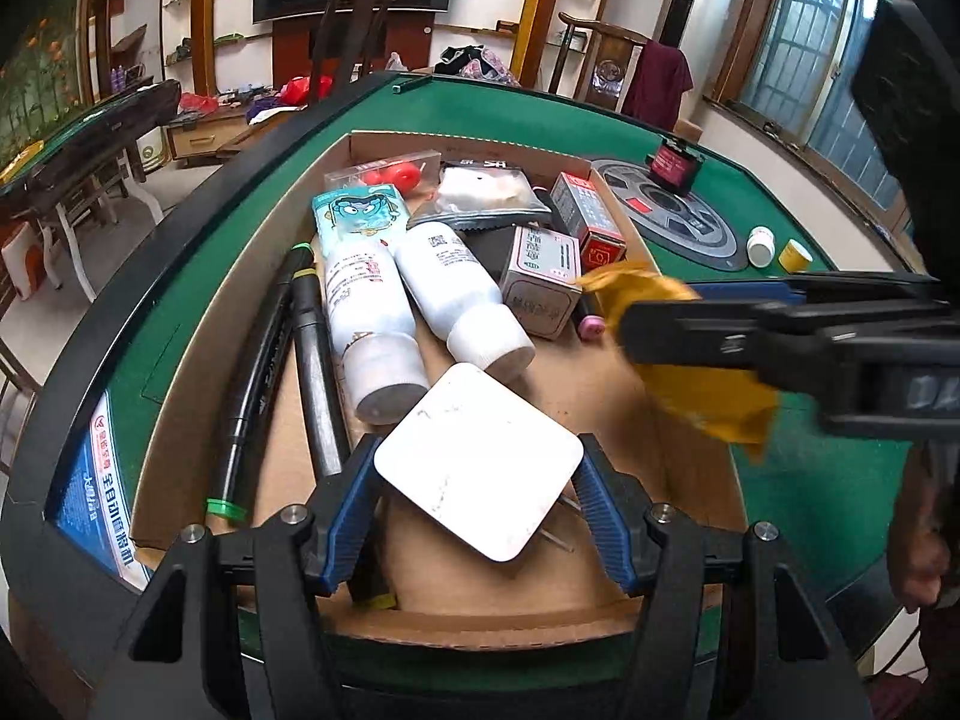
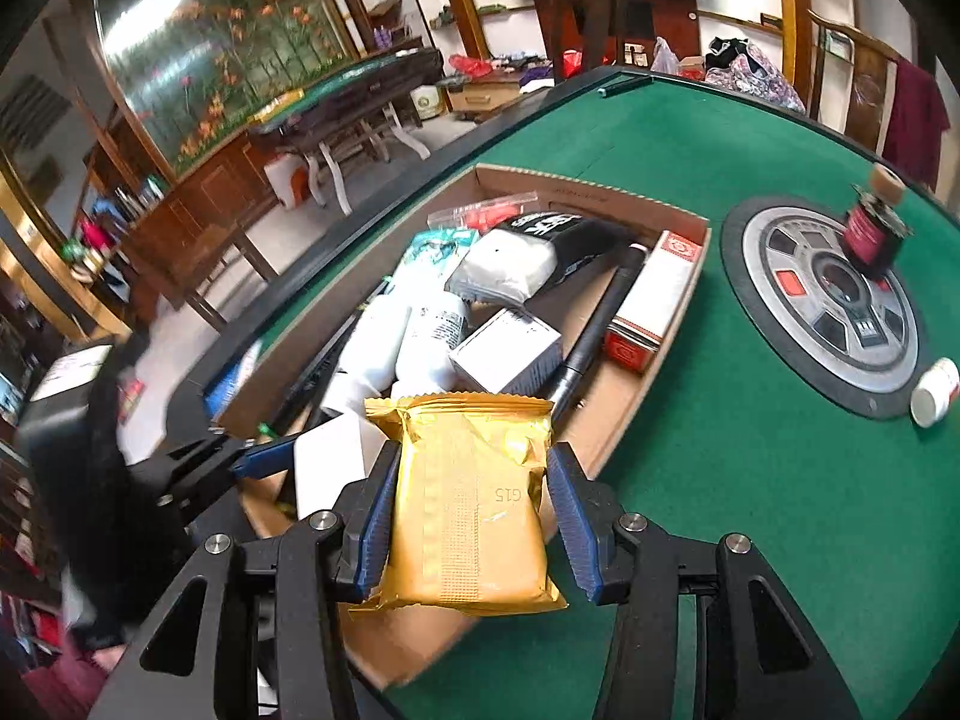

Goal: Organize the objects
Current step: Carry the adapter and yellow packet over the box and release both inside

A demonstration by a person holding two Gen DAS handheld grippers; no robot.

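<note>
The left gripper holds a flat white square power adapter with rounded corners between its blue-padded jaws, which pinch it at two opposite edges; two metal prongs show under its lower side. It hangs tilted above the near end of a shallow brown cardboard box that lies on the green felt bench, close to the bench's black raised edge.

The right gripper pinches a gold foil snack packet with crimped ends between its jaws, above the near right rim of the same box.

Inside the box lie two white plastic bottles with white caps side by side on their sides, a teal printed card pack at their far end, two black pens along the left wall, a grey-and-white medicine carton near the middle, a red-and-white carton against the right wall, a black-and-clear pouch with white contents, and a clear case with red pieces at the far wall.

On the bench beyond the box's right side sits a round grey dial panel, with a dark red spool at its far edge and a small white bottle at its near right edge. A small yellow cap lies just beside the white bottle.
</note>
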